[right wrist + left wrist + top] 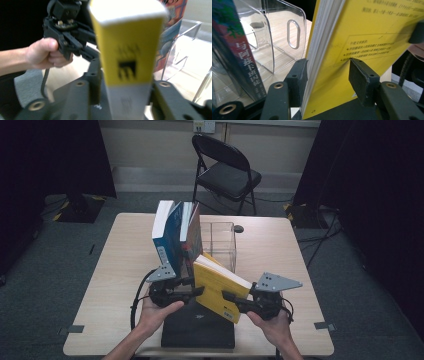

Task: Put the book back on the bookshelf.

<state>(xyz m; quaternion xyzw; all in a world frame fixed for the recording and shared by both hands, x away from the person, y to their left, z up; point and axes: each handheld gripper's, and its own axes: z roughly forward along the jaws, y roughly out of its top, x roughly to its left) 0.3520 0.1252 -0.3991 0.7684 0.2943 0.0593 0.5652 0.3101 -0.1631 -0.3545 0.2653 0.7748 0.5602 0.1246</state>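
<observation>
Book placing is the step in hand: the yellow book (220, 287) leans tilted at 6 o'clock from the clear rack (220, 242), beside standing books (175, 235). Left gripper (328, 72) stands spread, book between the jaws, one pad clear. Right gripper (125, 92) straddles the spine; I cannot tell if it presses. Next it must go upright into the rack.

On the surface (115, 270), the tilted book (220, 287) sits at centre, with the upright books (175, 232) at its eleven o'clock, the divider rack (220, 240) at twelve, and the flat pad (197, 327) beneath at six. A chair (225, 170) stands beyond the surface at twelve.
</observation>
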